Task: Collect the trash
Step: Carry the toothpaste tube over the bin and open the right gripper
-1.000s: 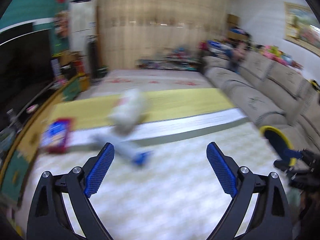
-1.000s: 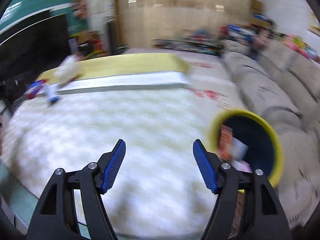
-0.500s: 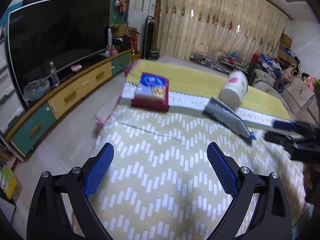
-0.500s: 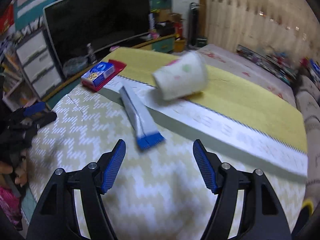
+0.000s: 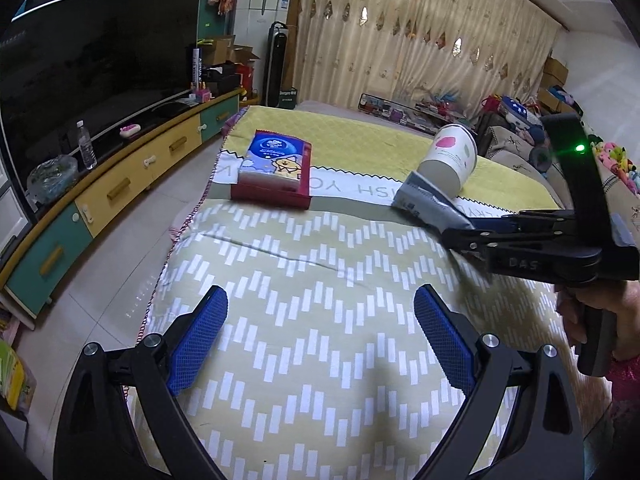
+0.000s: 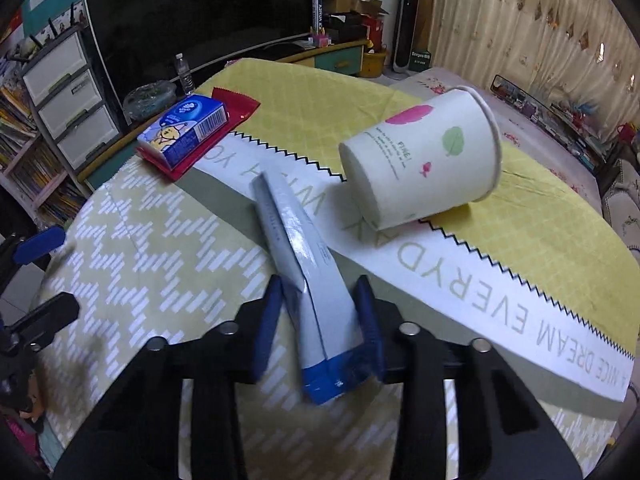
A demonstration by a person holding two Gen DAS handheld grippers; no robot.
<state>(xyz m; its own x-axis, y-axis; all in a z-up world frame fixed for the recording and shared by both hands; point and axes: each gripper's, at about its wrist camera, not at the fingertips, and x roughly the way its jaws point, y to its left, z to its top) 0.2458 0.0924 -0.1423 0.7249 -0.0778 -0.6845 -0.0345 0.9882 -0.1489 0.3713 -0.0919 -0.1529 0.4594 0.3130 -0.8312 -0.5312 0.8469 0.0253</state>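
One big table (image 5: 328, 320) fills most of both views. It has a soft cover with white zigzag marks on pale green, then a white strip with grey letters, then a yellow part at the far side. Past its left side, in the left wrist view, stands a huge dark TV (image 5: 92, 64) on a long yellow and green cabinet (image 5: 120, 188).

Next biggest are the two tools. The left gripper (image 5: 320, 338) hangs over the zigzag cover with its blue fingers spread wide and nothing between them. The right gripper (image 6: 320, 316) has just been closing. Its blue pads now sit on both sides of the grey and blue wrapper (image 6: 298, 264), near the wrapper's blue end. The right pad touches it. The left pad looks very close, but I cannot tell if it presses yet. A hand (image 5: 600, 316) holds the right tool's handle at the right edge of the left wrist view.

The paper cup (image 6: 424, 160) lies on its side, with a pink mark and a green leaf on it. It is on the white strip and the yellow part, just beside the wrapper's far end.

The blue tissue pack (image 6: 184, 130) sits on a flat red packet (image 6: 228, 120) near the table's left edge, well apart from the cup.

The wrapper lies flat on the table, half on the zigzag part and half on the white strip.
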